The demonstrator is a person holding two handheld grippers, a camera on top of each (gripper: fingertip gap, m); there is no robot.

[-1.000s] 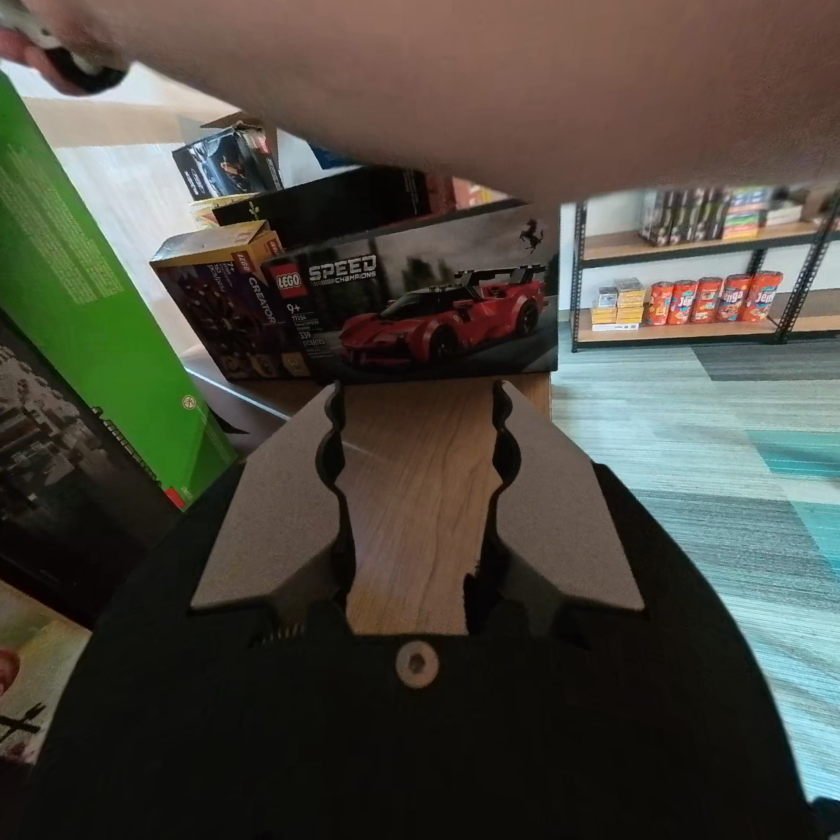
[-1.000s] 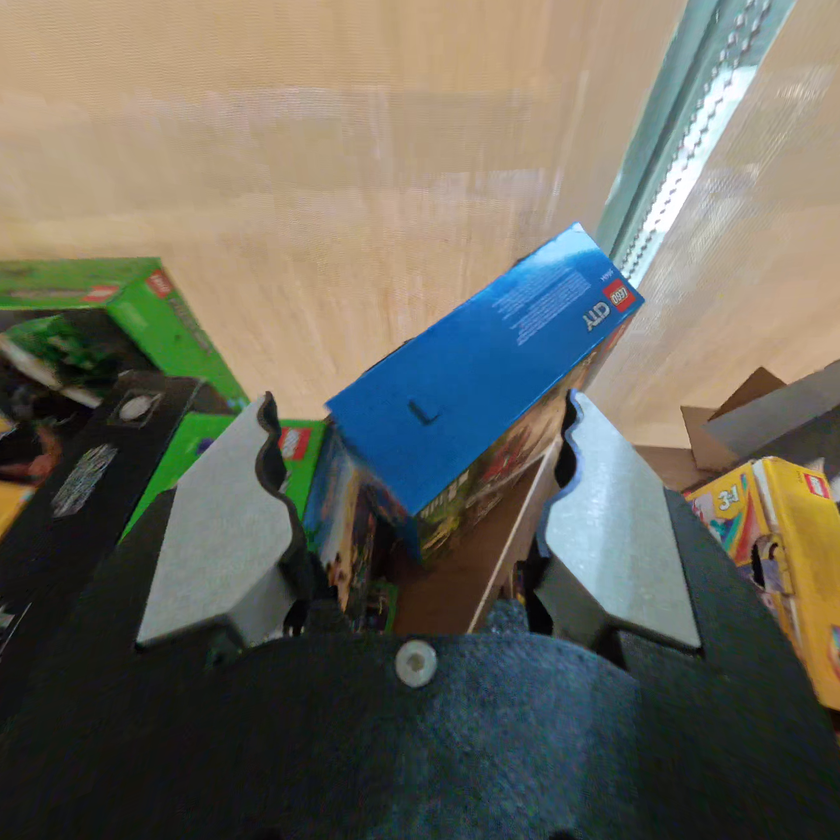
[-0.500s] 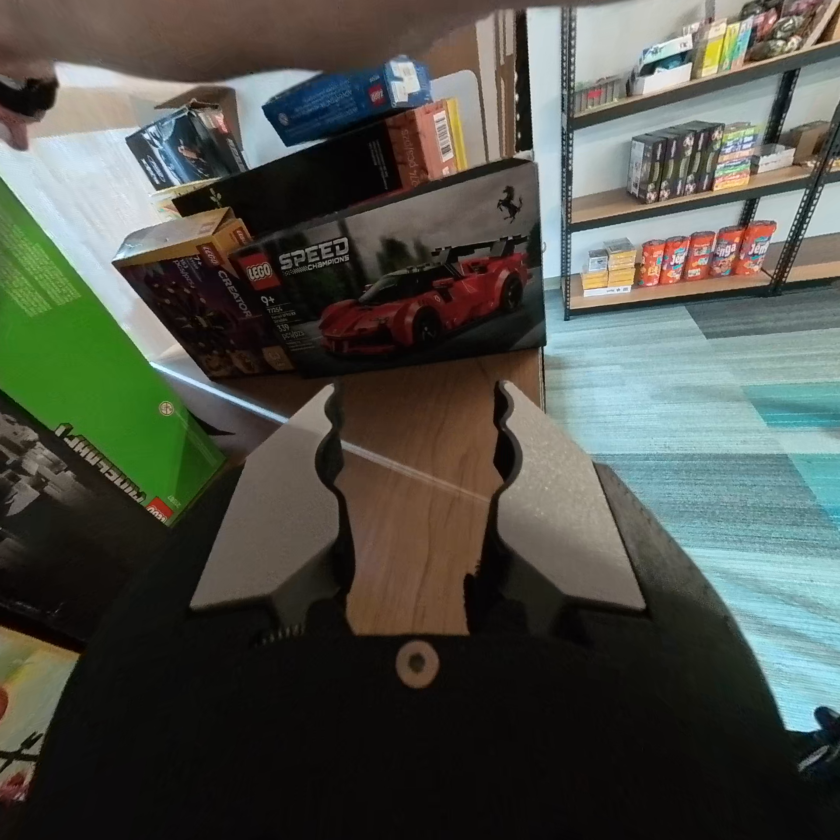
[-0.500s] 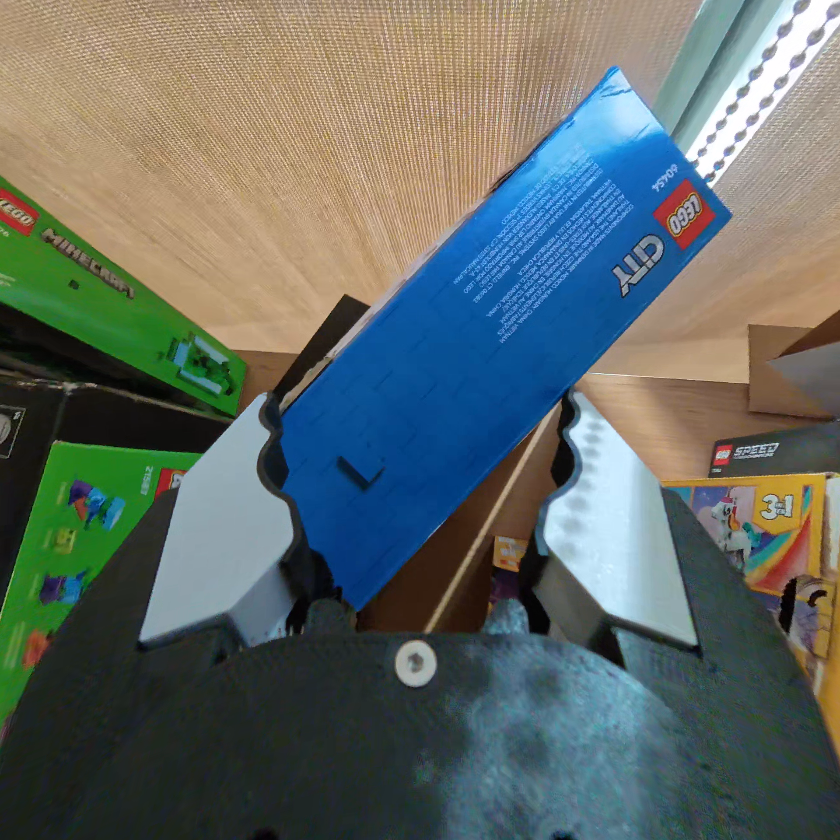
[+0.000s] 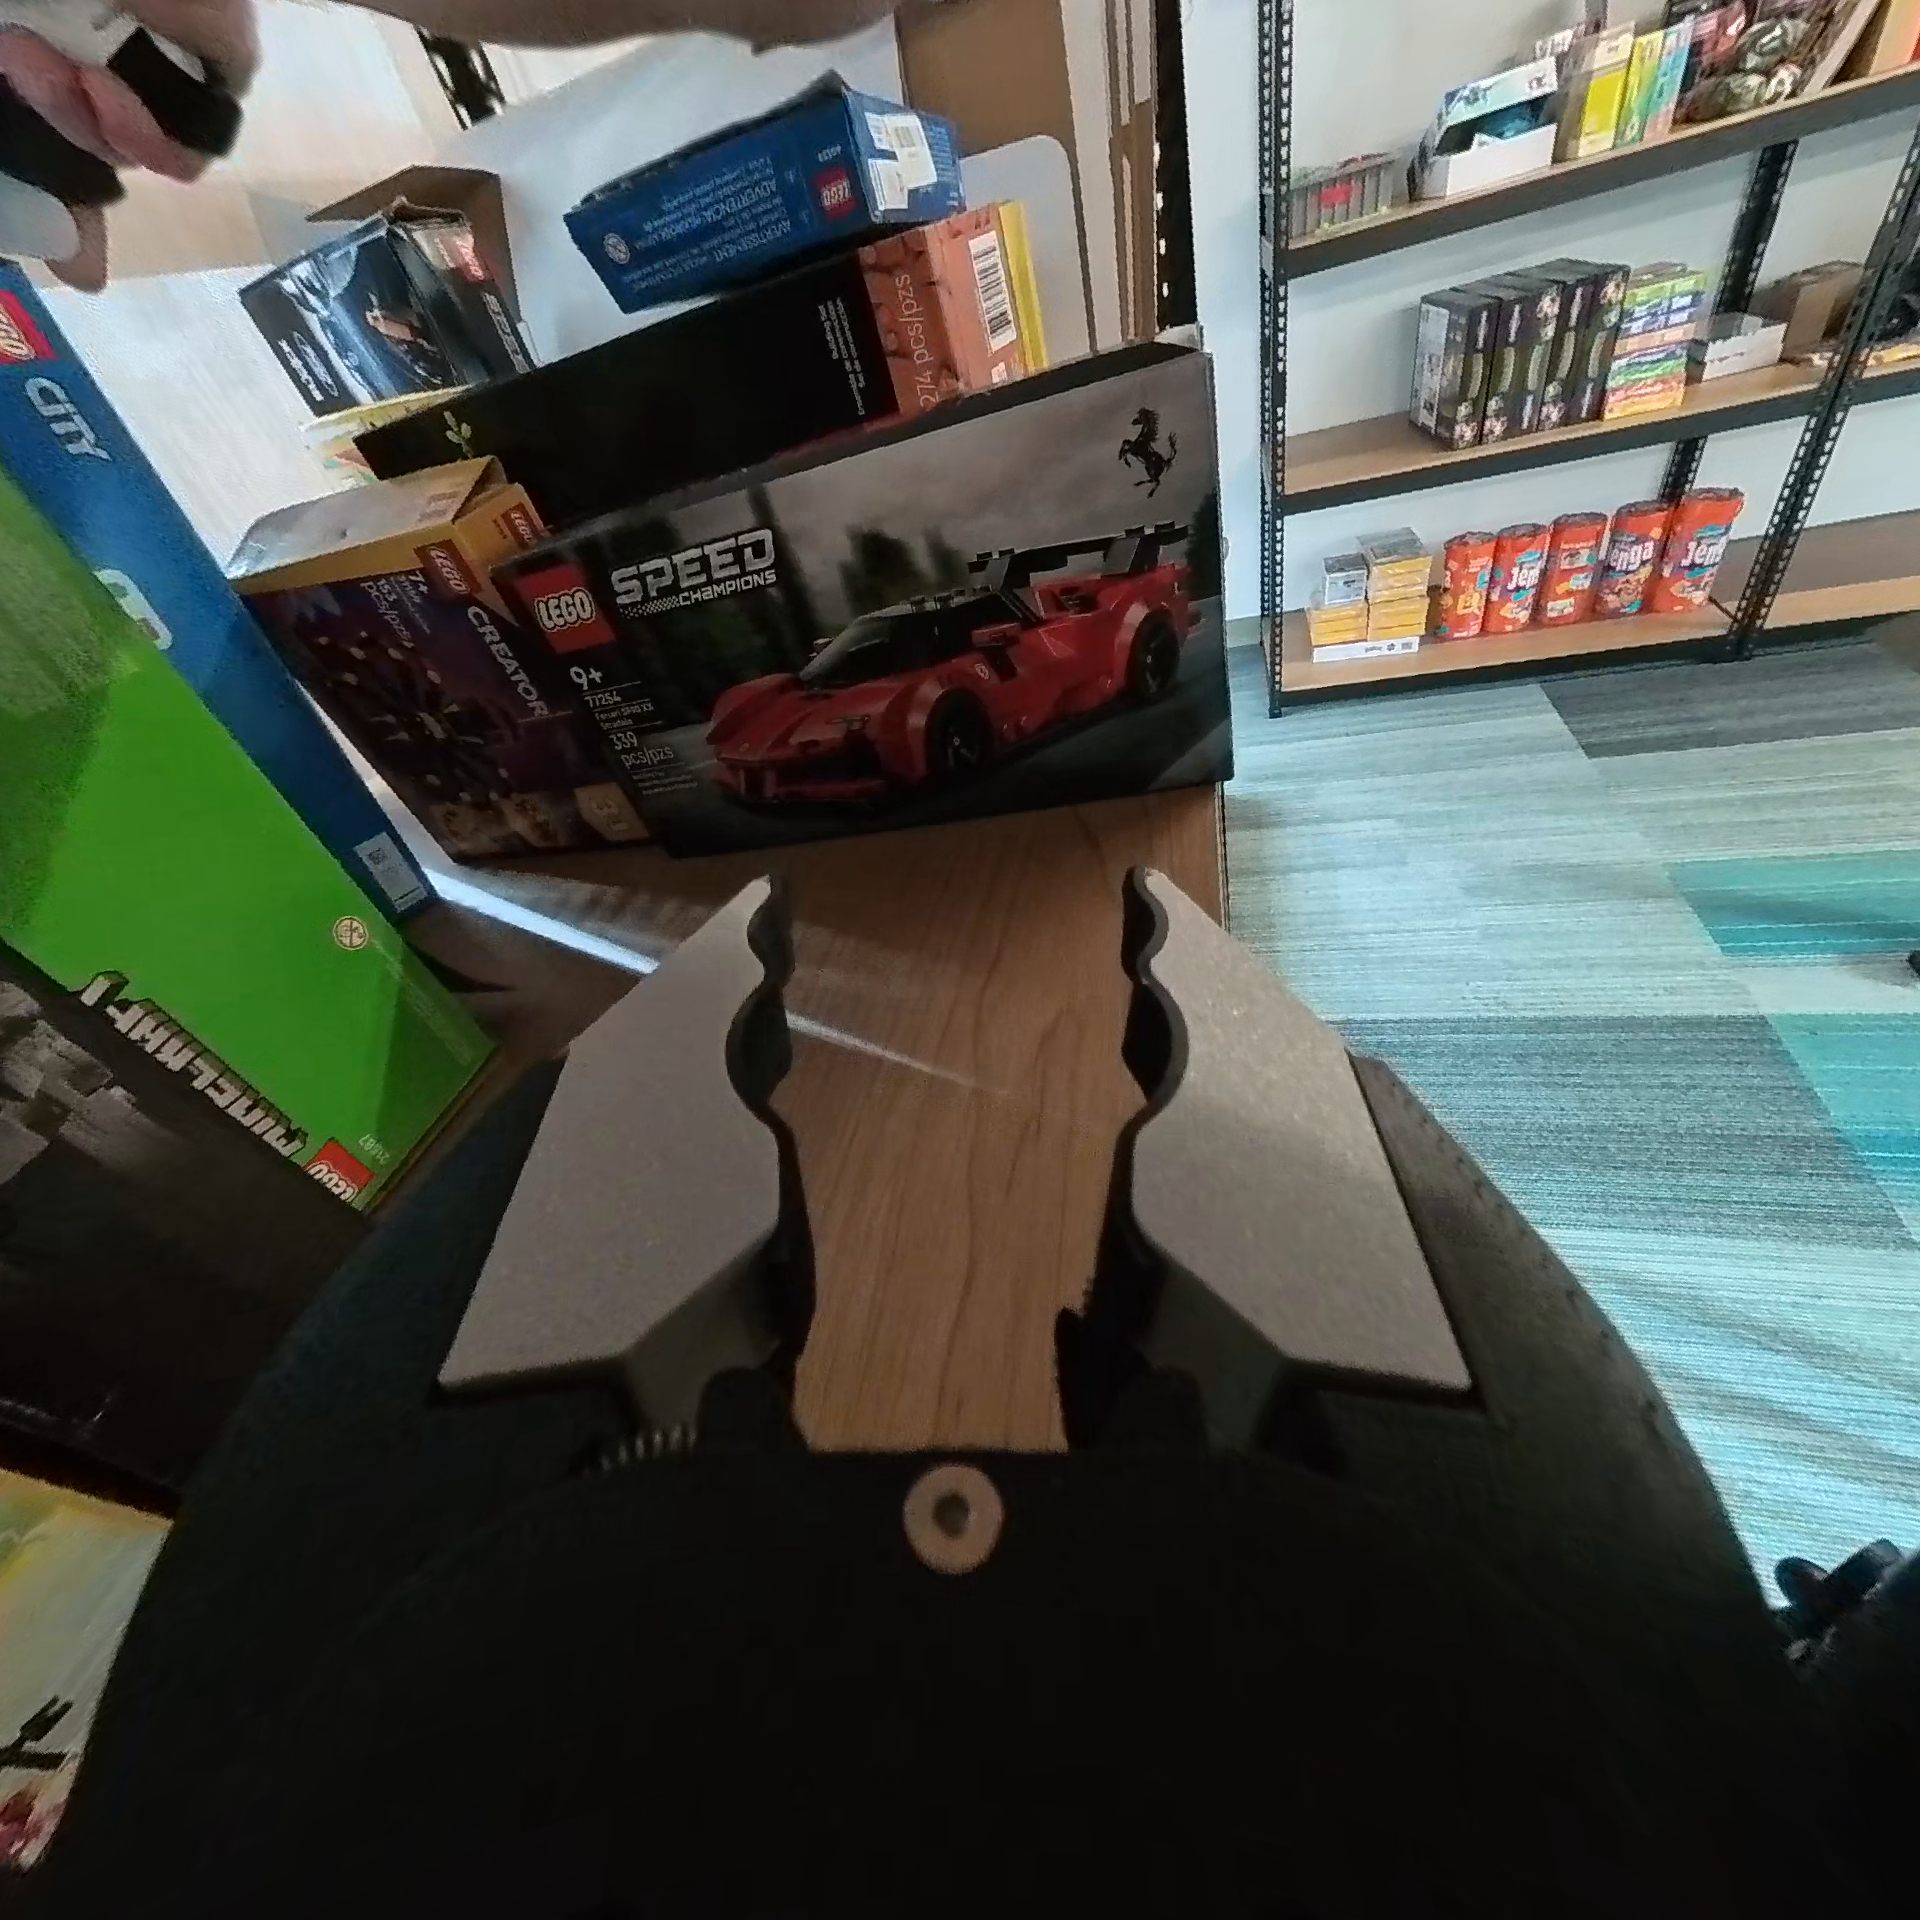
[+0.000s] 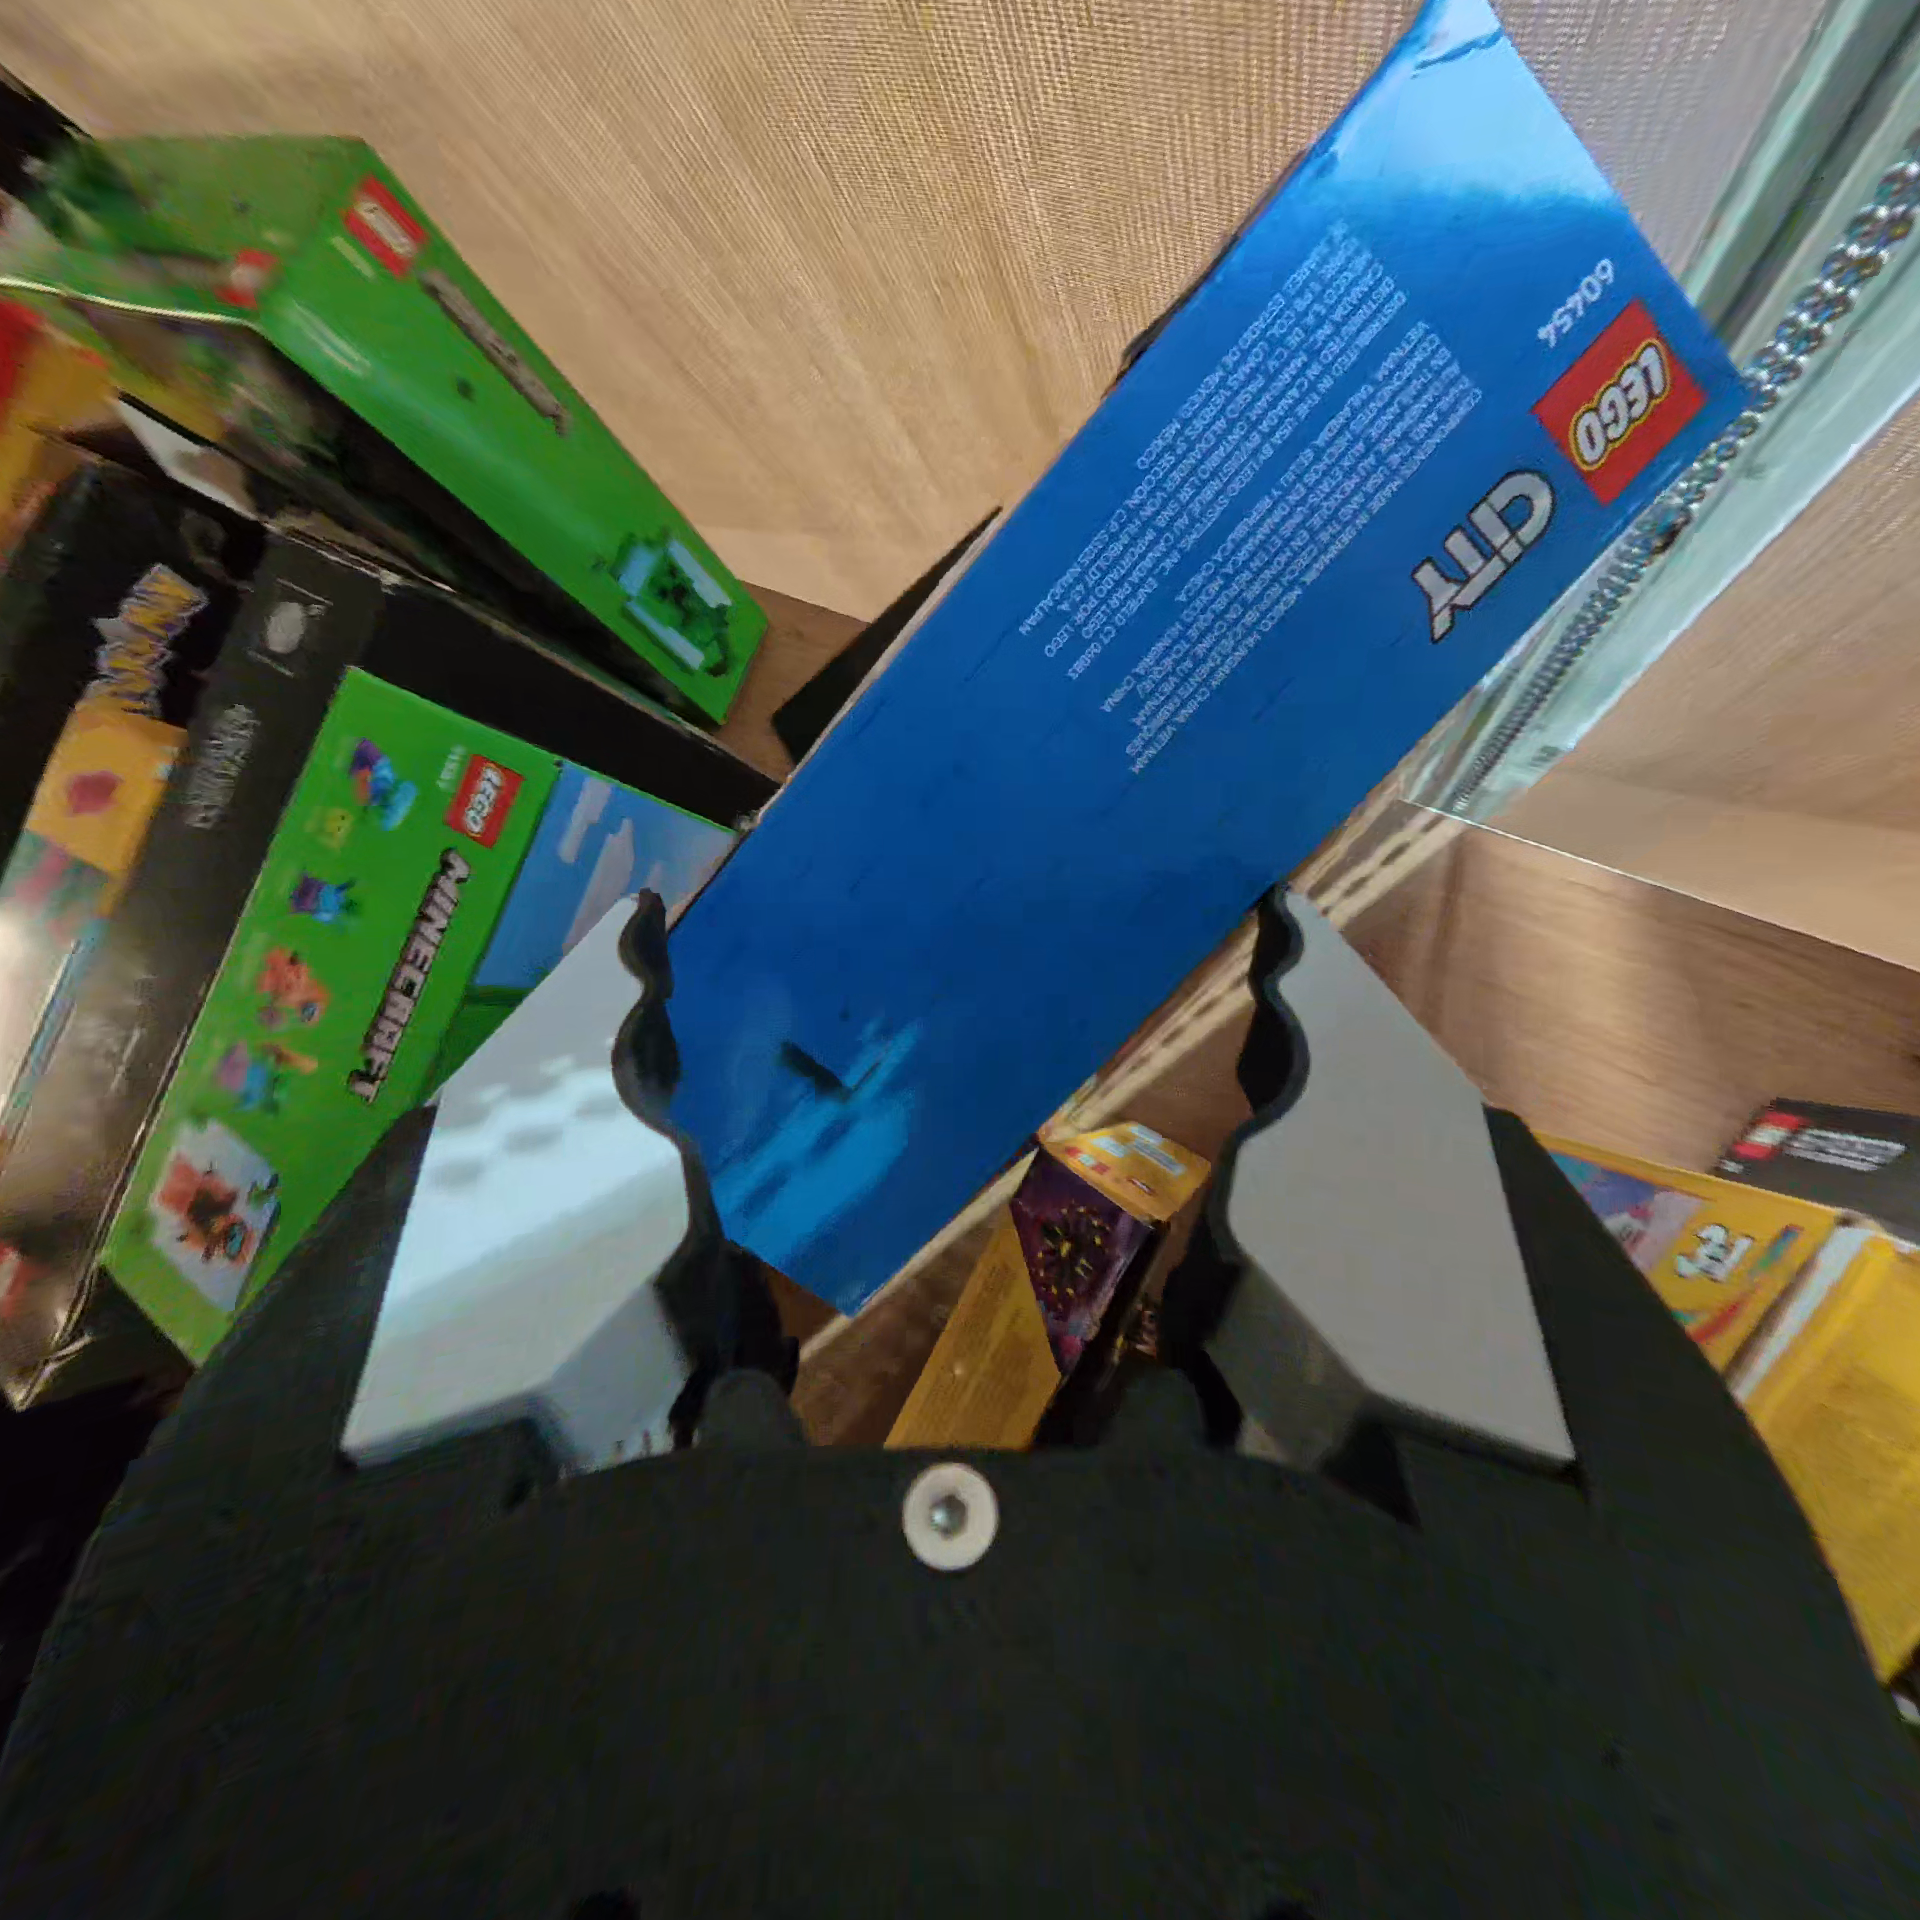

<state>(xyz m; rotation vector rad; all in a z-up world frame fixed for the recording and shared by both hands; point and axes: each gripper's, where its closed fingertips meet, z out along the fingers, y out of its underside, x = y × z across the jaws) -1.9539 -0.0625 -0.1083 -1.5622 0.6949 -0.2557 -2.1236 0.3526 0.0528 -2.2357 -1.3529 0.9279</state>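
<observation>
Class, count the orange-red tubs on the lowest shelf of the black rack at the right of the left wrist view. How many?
5, side by side in one row on the lowest shelf: tubs. More may be hidden behind them.

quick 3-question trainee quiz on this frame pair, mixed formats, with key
1. True or false: the left gripper has a box between its fingers.
2. Pick one: the box between the fingers of the right gripper is A) green, B) blue, C) yellow.
3. Fill in: the box with the red car stands upright on the wooden ____.

Key
1. False. Its fingers stand apart with only bare wood between them.
2. B. It is the blue box, which sits tilted in the grasp above the other boxes.
3. table
</observation>
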